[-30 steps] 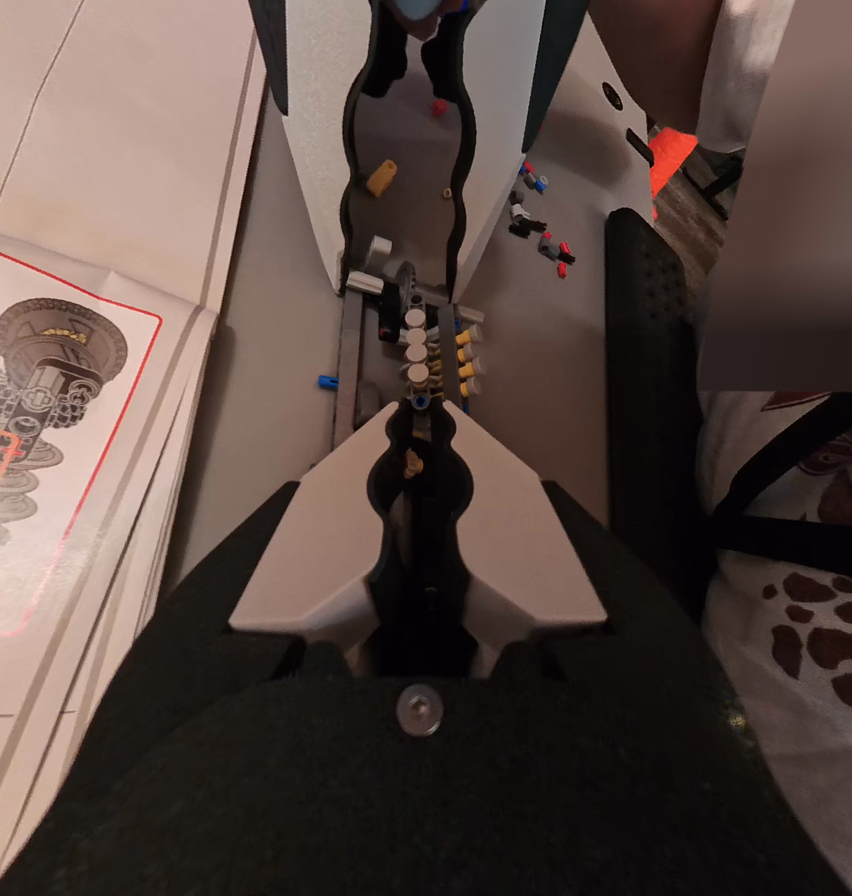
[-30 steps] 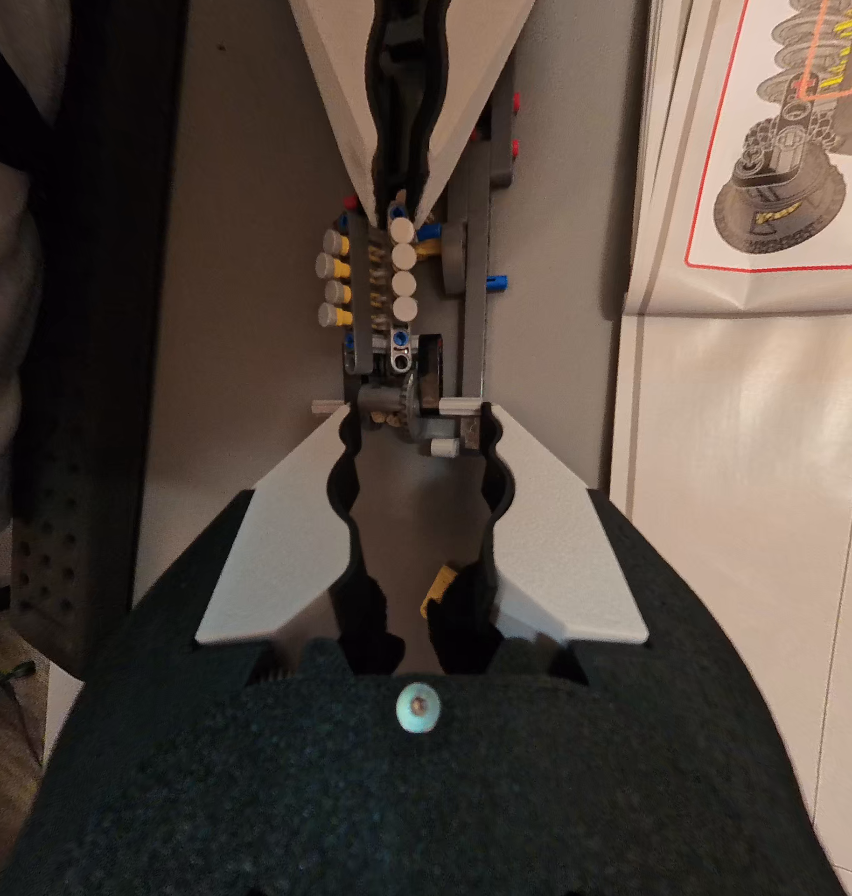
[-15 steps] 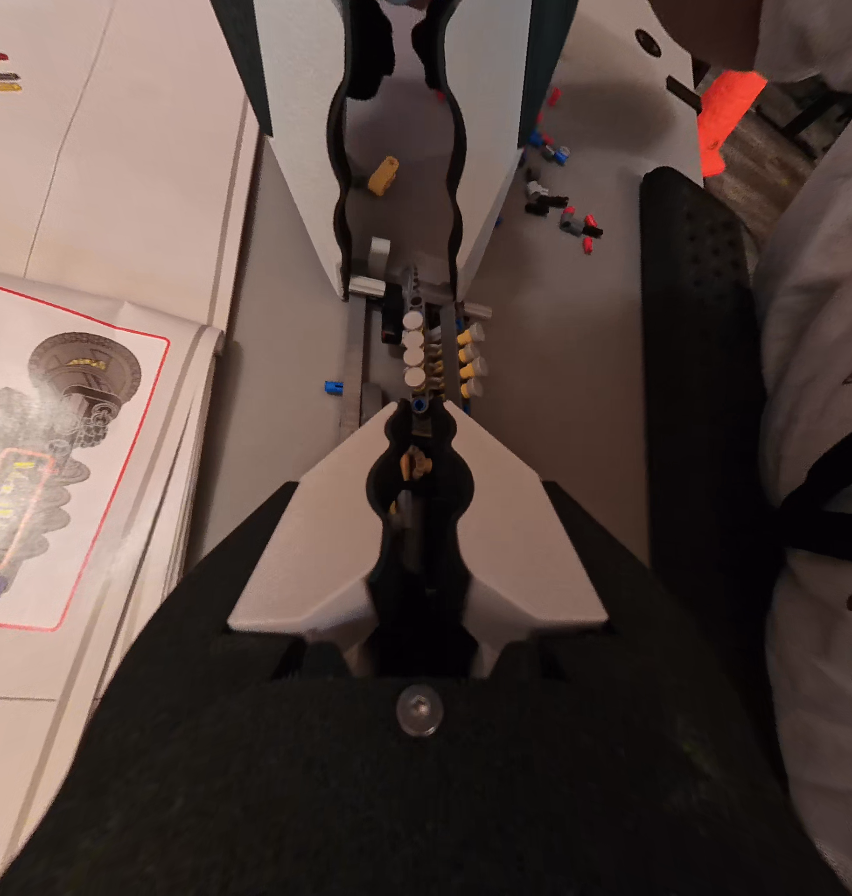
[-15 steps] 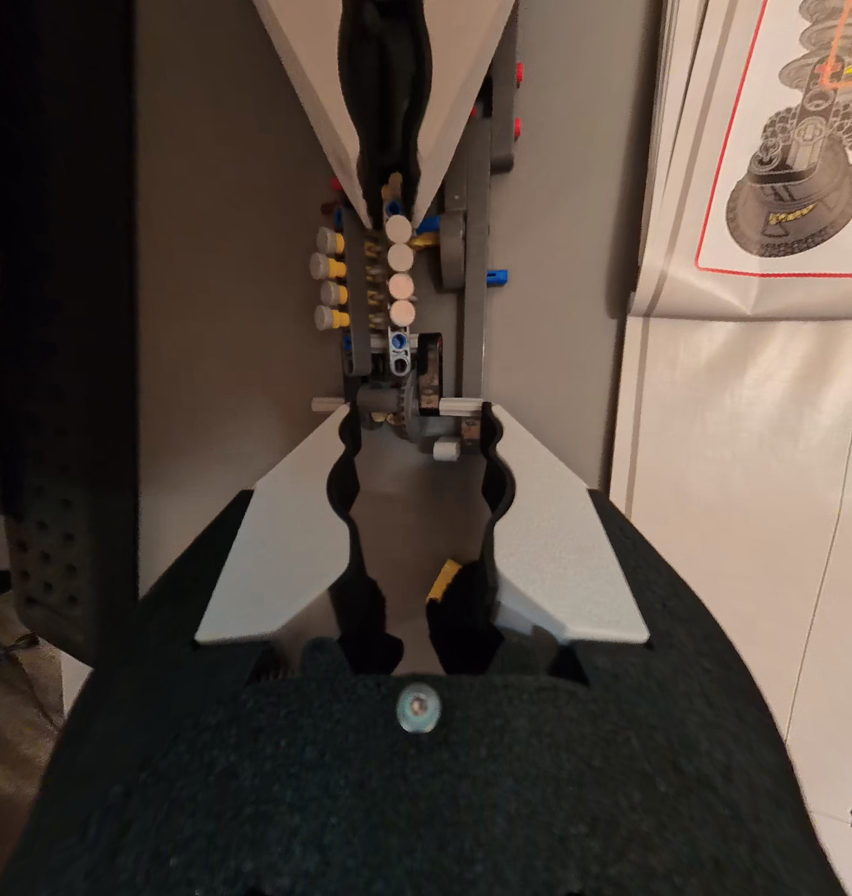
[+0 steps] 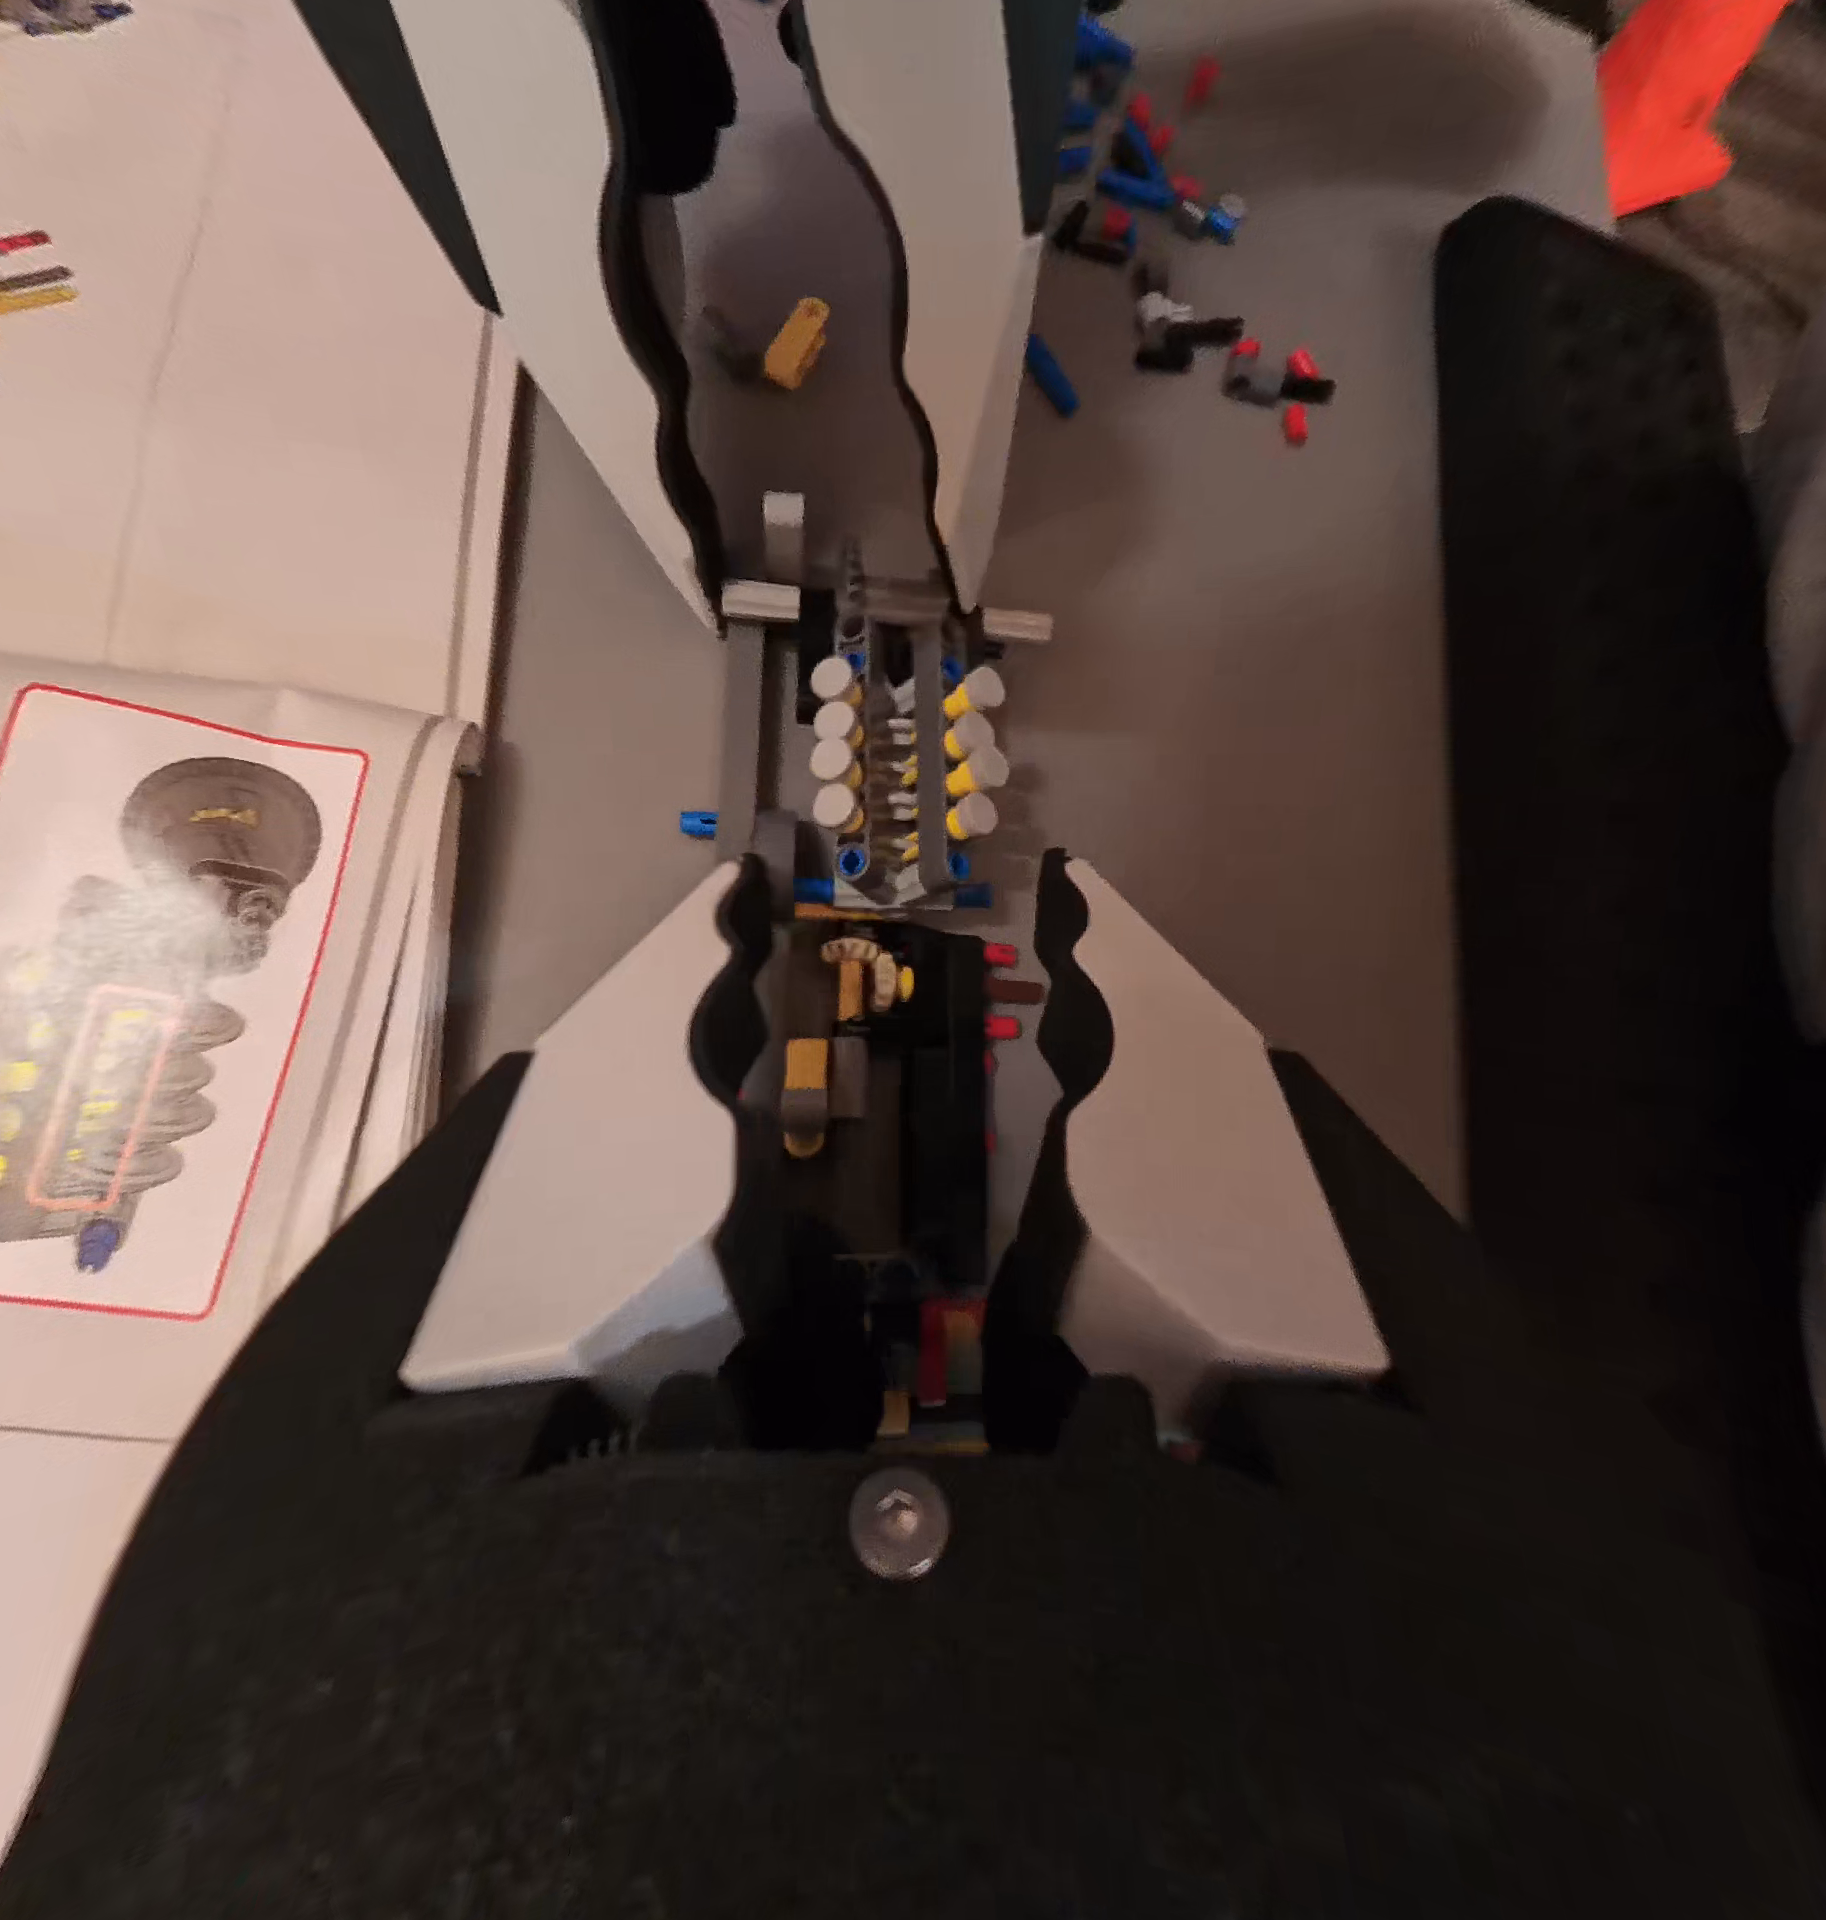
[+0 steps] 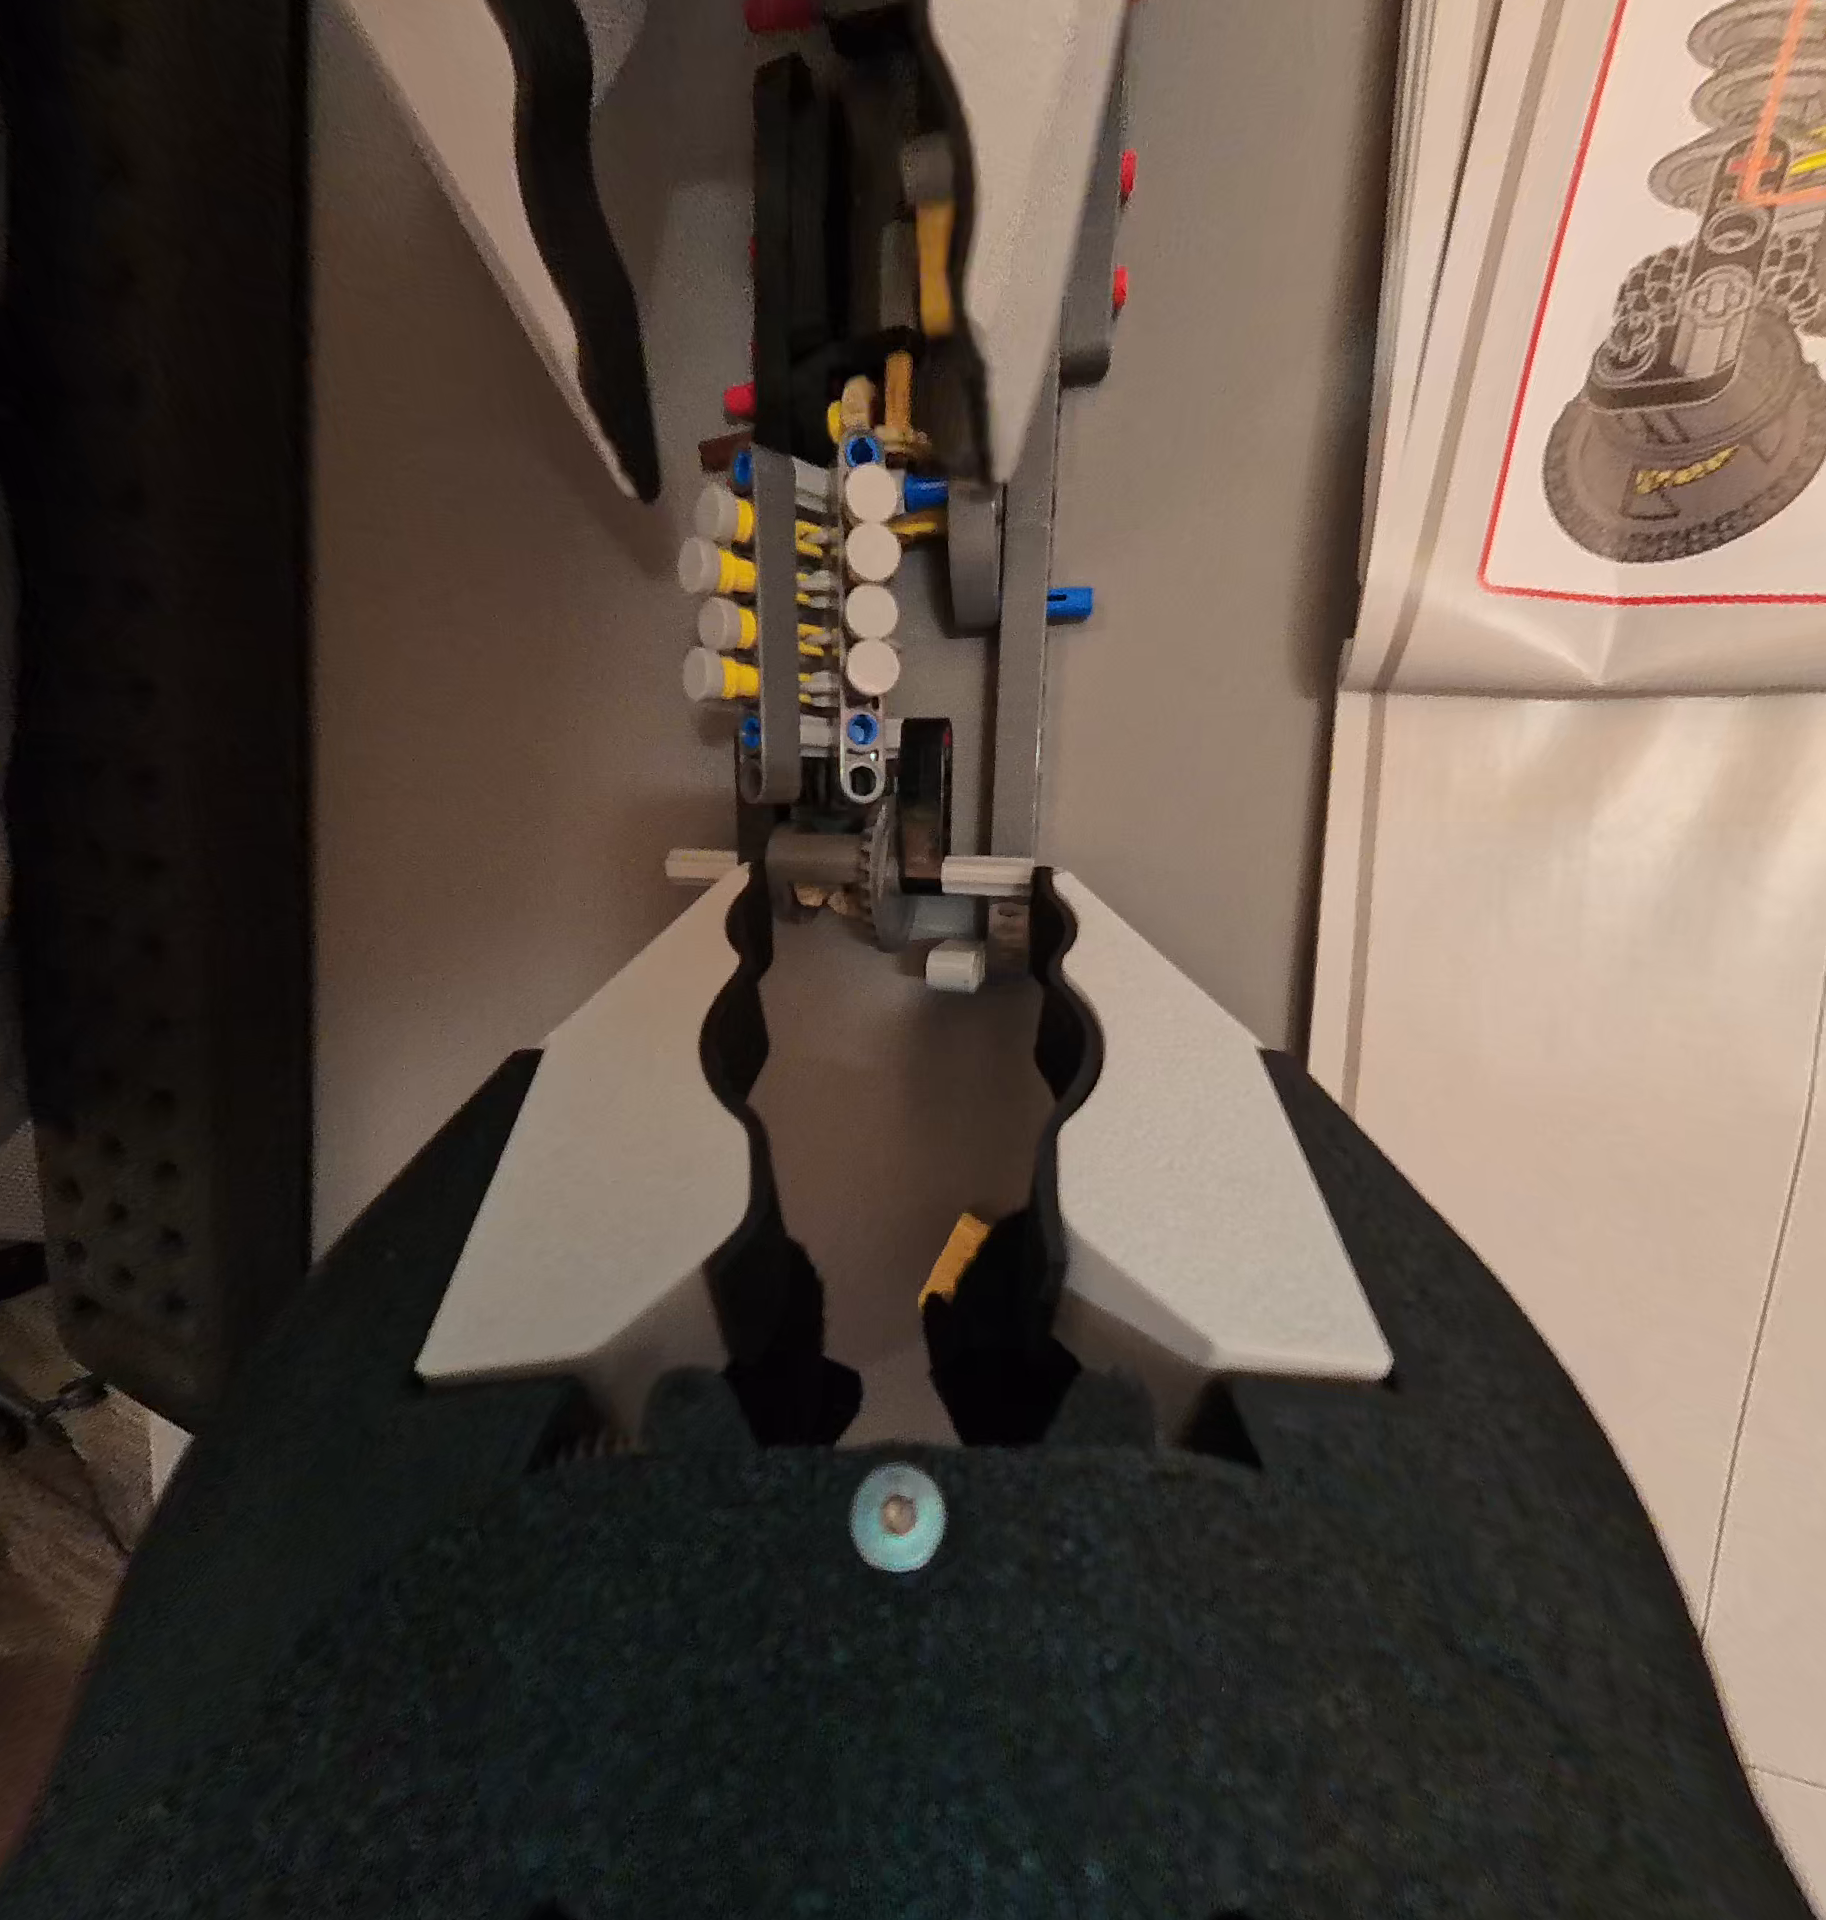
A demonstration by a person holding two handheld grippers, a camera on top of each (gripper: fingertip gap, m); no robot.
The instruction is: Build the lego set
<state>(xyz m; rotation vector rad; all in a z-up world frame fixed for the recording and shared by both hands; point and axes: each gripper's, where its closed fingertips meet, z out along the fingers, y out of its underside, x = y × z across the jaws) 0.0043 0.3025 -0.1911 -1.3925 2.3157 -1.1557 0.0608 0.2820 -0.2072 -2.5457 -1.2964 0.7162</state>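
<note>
Both grippers face each other along the lego assembly [image 5: 893, 769]: left gripper [image 5: 904, 883] and right gripper [image 6: 893, 894] spread wide, straddling its opposite ends.

Lying lengthwise on the surface [image 5: 597, 644], between two facing grippers: the lego assembly [image 5: 893, 769], with the left gripper [image 5: 904, 883] astride its near end, jaws parted, and the right gripper [image 6: 893, 883] at its far end, jaws spread, tips beside the cross axle [image 6: 982, 876]. To the left in the left wrist view, just beside the assembly, the instruction booklet [image 5: 161, 997]; to the right, an armrest [image 5: 1584, 727]. Beyond the assembly, between the right gripper's fingers, one loose connector [image 5: 797, 343], and farther right a scatter of small loose pieces [image 5: 1189, 312].
</note>
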